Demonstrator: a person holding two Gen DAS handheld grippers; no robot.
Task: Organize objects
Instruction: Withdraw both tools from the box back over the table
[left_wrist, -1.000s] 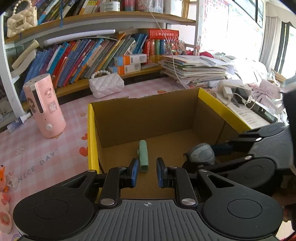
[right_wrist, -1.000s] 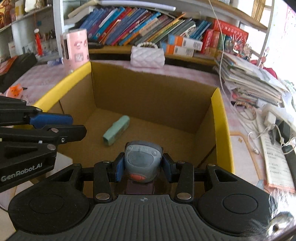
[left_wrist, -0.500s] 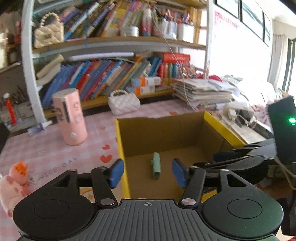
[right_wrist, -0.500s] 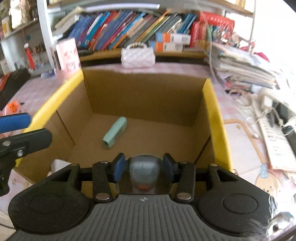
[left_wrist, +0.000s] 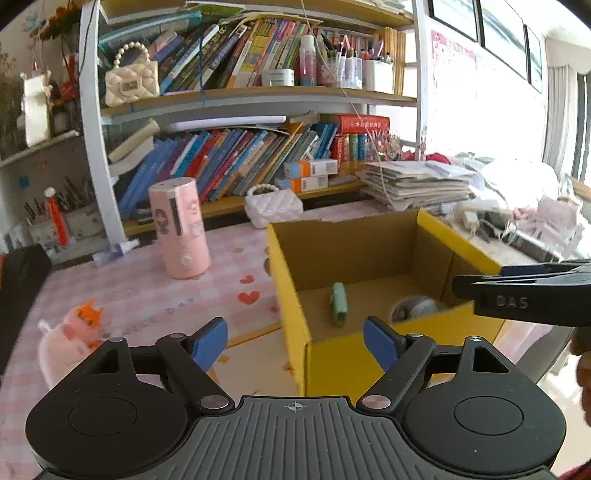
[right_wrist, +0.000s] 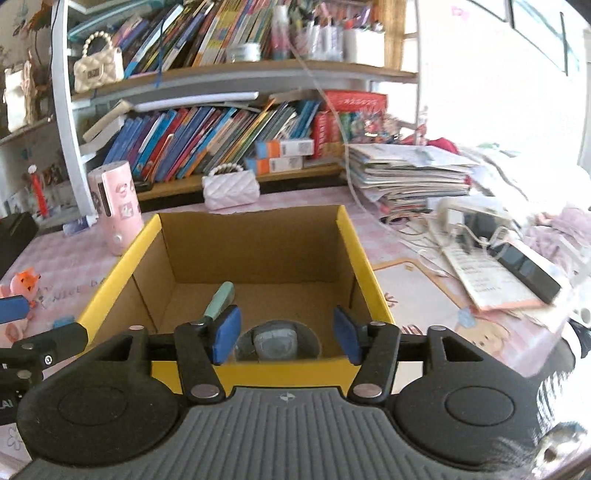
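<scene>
Cardboard box (right_wrist: 255, 251) ahead of both tongs: green case (right_wrist: 220, 300) & grey gadget (right_wrist: 275, 341) lie inside. Left gripper (left_wrist: 295, 341) & right gripper (right_wrist: 282, 336) just opened, jaws apart, nothing btwn. Drop done; next, fetch pink toy (left_wrist: 72, 341) left of left tongs.

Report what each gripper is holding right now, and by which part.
Nothing is held. The left gripper and right gripper have just been opening, with nothing between the pads. The gray gadget and green case lie loose in the cardboard box.
</scene>
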